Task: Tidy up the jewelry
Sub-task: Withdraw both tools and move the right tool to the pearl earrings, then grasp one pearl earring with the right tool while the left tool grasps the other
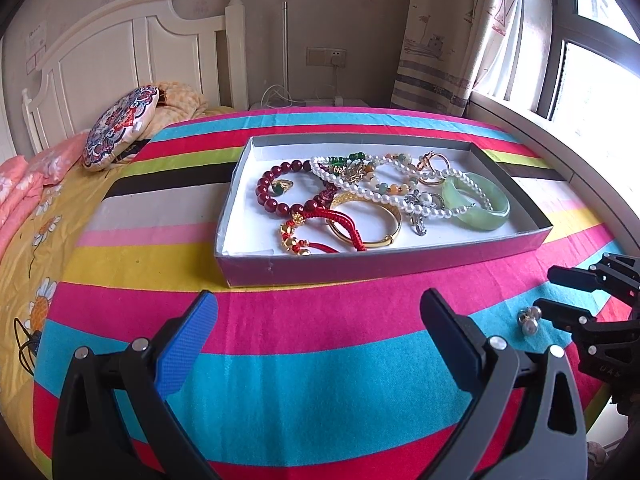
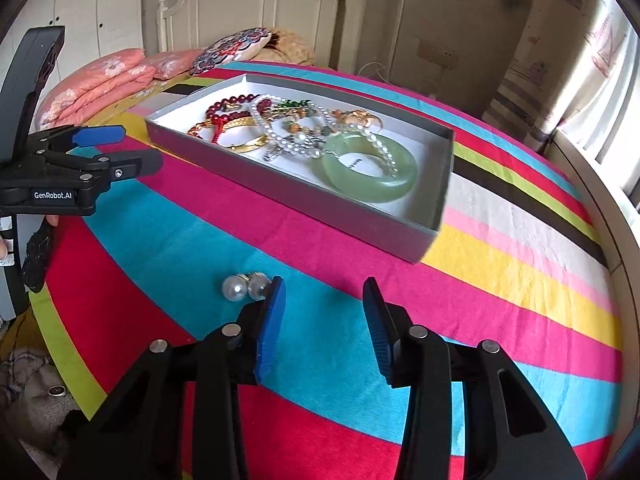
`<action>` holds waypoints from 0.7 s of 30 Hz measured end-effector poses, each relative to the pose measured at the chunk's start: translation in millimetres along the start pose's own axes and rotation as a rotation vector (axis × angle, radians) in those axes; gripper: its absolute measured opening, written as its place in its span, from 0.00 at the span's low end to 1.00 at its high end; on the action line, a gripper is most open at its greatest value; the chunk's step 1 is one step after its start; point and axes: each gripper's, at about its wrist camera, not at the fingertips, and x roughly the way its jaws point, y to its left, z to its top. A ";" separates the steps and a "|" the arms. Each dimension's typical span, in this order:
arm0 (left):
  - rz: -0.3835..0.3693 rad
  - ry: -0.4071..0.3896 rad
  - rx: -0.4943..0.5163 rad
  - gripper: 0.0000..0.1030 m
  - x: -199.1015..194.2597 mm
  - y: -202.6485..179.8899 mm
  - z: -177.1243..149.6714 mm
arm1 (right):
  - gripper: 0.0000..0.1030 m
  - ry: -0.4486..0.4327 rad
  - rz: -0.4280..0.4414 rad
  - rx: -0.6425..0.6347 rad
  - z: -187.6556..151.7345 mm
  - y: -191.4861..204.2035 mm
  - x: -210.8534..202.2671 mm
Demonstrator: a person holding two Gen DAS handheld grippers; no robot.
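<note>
Two pearl earrings (image 2: 246,287) lie just left of the wide-open right claw (image 2: 324,320), so shift it left to straddle them before closing, while the left claw (image 1: 320,320) waits wide open.

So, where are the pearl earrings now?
The pearl earrings lie on the striped cloth outside the grey box, on a blue stripe just left of the open right gripper.

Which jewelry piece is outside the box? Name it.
The pearl earrings. They lie on the striped cloth by the right gripper; every other piece sits inside the box.
</note>
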 end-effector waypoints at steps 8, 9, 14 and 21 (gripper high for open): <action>-0.007 0.004 -0.008 0.97 1.2 0.9 0.2 | 0.33 0.002 0.023 -0.001 2.7 3.6 0.3; -0.007 0.005 -0.008 0.97 1.5 0.8 0.2 | 0.33 0.004 0.020 0.002 0.8 2.5 -1.1; -0.014 0.013 -0.014 0.97 3.1 1.2 0.1 | 0.33 0.011 0.078 -0.048 -12.0 8.1 -13.1; -0.005 0.021 -0.007 0.97 3.4 -1.4 -0.8 | 0.28 0.000 0.087 -0.105 3.0 26.8 -2.9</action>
